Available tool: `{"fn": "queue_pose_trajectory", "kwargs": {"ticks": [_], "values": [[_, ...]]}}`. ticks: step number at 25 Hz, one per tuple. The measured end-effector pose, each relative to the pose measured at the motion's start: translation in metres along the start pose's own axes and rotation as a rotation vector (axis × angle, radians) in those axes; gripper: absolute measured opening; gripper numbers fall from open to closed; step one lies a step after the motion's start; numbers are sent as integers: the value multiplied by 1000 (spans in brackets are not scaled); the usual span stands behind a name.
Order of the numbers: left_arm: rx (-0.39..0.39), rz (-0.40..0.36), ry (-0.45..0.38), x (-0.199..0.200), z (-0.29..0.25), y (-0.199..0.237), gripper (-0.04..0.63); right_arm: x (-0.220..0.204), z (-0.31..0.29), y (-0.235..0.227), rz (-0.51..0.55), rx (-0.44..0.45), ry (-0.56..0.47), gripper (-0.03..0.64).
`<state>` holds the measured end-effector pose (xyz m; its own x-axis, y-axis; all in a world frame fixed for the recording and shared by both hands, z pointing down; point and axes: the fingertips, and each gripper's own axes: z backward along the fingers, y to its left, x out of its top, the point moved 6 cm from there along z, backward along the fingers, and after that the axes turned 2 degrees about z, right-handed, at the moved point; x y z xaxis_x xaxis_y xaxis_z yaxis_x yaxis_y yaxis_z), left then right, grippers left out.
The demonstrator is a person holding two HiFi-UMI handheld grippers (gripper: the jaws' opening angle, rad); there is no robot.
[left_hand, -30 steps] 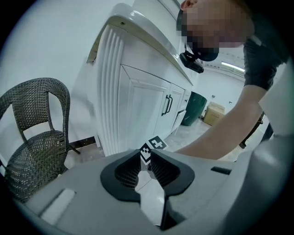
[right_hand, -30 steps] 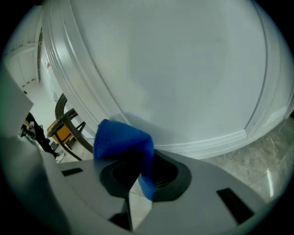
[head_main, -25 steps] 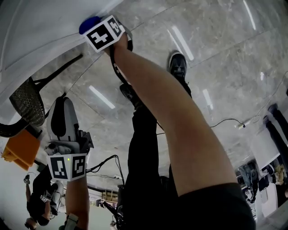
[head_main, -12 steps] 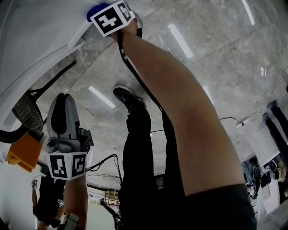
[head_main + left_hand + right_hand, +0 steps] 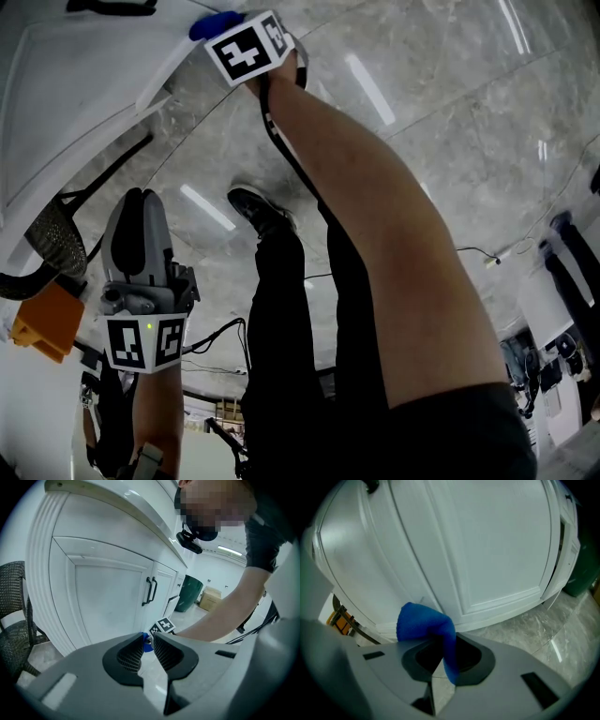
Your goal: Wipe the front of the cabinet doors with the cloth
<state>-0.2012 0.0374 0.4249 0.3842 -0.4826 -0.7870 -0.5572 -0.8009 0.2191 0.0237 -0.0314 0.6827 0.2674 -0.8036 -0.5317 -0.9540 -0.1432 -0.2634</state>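
Note:
My right gripper (image 5: 228,31) is shut on a blue cloth (image 5: 212,23) and holds it against the lower edge of a white panelled cabinet door (image 5: 84,84). In the right gripper view the cloth (image 5: 423,620) folds out of the jaws of the right gripper (image 5: 440,645), touching the door's (image 5: 487,550) bottom rail. My left gripper (image 5: 139,199) hangs low and apart from the cabinet, its jaws together with nothing between them. From the left gripper (image 5: 147,642) I see the doors (image 5: 108,602), the cloth (image 5: 146,644) and the right gripper's marker cube (image 5: 163,626).
Black handles (image 5: 150,590) sit where two doors meet. A dark woven chair (image 5: 11,620) stands at the cabinet's left end, beside an orange object (image 5: 42,319). A green bin (image 5: 190,592) and a cardboard box (image 5: 209,597) stand farther along. The person's shoe (image 5: 258,208) and a cable (image 5: 469,253) are on the marble floor.
The right gripper has slid the cloth along the door's lower edge, rightward in the head view. The person's feet have shifted. The left gripper has barely moved.

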Motion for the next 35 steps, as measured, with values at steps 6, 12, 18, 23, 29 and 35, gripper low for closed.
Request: {"fn": "queue_pose_trajectory", "kwargs": {"ticks": [6, 12, 18, 23, 29, 35], "values": [[5, -17, -29, 15, 18, 5, 69, -16, 37, 54, 42, 77, 20, 57], [53, -2, -82, 44, 49, 10, 69, -4, 105, 113, 80, 169, -4, 57], [99, 49, -100, 66, 88, 12, 69, 21, 177, 165, 85, 239, -75, 57], [149, 92, -116, 76, 120, 14, 69, 58, 241, 191, 97, 255, -158, 57], [155, 101, -141, 97, 145, 10, 69, 92, 310, 205, 156, 258, -269, 57], [132, 70, -180, 128, 121, -12, 69, 117, 328, 171, 220, 225, -325, 57]]}}
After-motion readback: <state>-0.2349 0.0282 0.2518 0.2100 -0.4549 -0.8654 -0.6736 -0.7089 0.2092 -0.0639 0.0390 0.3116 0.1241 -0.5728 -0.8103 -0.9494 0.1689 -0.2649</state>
